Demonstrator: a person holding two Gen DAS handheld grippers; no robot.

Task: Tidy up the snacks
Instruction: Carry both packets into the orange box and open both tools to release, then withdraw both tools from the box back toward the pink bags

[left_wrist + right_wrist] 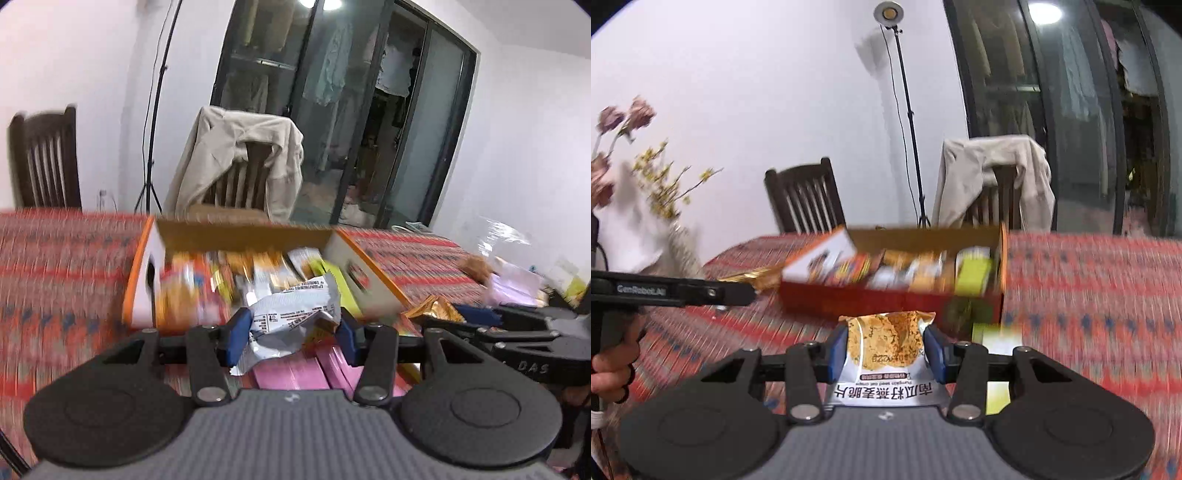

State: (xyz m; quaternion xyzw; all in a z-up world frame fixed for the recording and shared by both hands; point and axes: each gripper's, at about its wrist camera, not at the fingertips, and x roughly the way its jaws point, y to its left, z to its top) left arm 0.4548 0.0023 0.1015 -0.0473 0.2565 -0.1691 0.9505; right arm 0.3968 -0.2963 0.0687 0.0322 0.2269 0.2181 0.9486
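Note:
An open cardboard box (243, 236) packed with several snack packs stands on the patterned tablecloth; its red front wall (886, 302) faces the right wrist view. My left gripper (293, 325) is shut on a crumpled silver-white snack packet (291, 310), held just in front of the box and above pink packs (306, 373). My right gripper (888, 350) is shut on a white packet with a golden crisp picture (886, 343), short of the box's front wall. Each gripper shows in the other's view: the right gripper (480, 315) at the right, the left gripper (738, 293) at the left, held by a hand.
Two dark wooden chairs (805, 199) stand behind the table, one draped with a beige jacket (240, 155). A vase of flowers (665, 206) stands at the table's far left. A plastic bag and loose items (513, 280) lie at the right. A light stand (908, 122) rises behind.

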